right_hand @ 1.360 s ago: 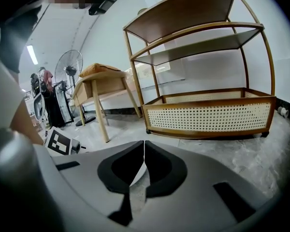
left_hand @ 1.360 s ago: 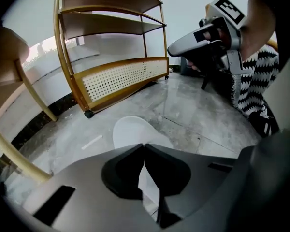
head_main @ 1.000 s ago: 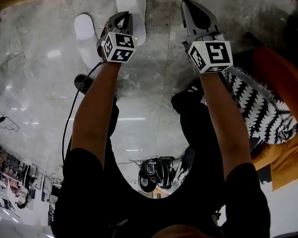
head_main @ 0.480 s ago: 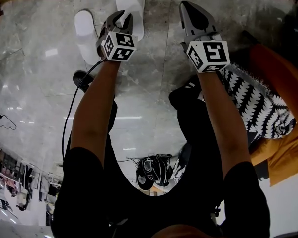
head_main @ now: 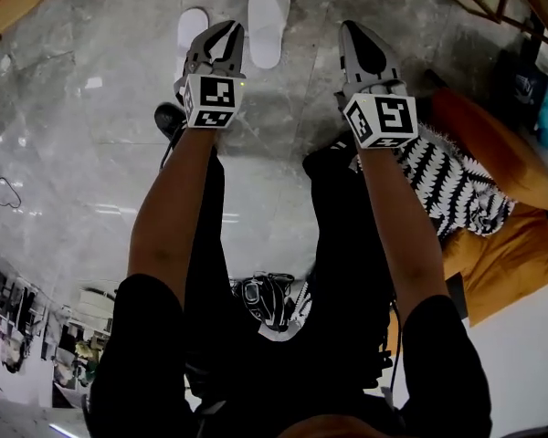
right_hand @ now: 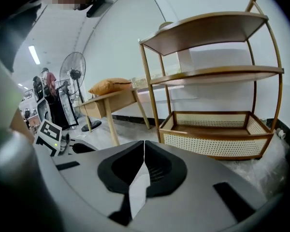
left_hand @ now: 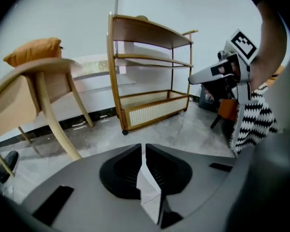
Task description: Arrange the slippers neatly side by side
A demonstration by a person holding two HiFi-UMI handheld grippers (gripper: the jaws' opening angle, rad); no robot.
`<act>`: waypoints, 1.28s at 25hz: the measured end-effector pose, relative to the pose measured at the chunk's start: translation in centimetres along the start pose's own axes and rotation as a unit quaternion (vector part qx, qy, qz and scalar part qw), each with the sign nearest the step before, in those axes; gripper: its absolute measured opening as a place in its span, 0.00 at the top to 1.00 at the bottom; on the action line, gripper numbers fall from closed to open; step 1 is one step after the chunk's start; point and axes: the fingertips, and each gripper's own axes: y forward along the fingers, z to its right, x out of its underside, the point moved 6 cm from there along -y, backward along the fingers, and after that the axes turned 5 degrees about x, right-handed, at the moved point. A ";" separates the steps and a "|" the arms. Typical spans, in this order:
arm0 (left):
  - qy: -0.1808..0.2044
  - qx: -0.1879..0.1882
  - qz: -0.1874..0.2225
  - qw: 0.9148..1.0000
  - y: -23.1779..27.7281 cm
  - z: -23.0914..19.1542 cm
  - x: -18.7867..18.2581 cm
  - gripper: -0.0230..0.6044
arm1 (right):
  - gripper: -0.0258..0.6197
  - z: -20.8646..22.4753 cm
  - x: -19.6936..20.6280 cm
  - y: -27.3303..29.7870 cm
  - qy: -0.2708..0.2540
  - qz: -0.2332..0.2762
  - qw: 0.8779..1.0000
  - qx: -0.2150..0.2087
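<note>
Head view: two white fabric slippers lie on the grey marble floor [head_main: 91, 135], ahead of the person. Their long axes point away from the person, roughly parallel, with a gap between them. The left slipper [head_main: 192, 27] is partly hidden behind the left claw [head_main: 225, 31]. The right slipper [head_main: 268, 21] lies just right of that claw and farther from the right claw [head_main: 351, 31], so the left claw is nearer both.

Left gripper view: the jaws are closing, almost together, with nothing between them. No slipper shows.

Right gripper view: the jaws are pressed together and empty, facing a wooden shelf rack [right_hand: 217, 71].
</note>
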 end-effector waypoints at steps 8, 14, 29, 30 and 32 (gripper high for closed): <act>-0.078 -0.014 0.120 0.990 -11.9 -3.0 -9.9 0.94 | 0.91 -5.1 -9.0 -5.1 0.034 0.023 0.999 0.012; -0.087 -0.005 0.156 0.984 -16.5 -4.1 -13.0 0.94 | 0.91 -9.3 -11.0 -6.1 0.043 0.015 0.999 0.007; -0.105 -0.051 0.125 0.985 -18.5 -11.2 -4.2 0.94 | 0.91 -16.1 -4.4 3.0 -0.029 -0.066 0.989 -0.133; -0.107 -0.053 0.120 0.986 -18.7 -11.7 -3.1 0.94 | 0.91 -17.2 -3.0 3.9 -0.038 -0.083 0.984 -0.154; -0.113 -0.059 0.111 0.986 -18.9 -12.7 -0.7 0.94 | 0.91 -19.3 -0.6 5.8 -0.057 -0.112 0.973 -0.195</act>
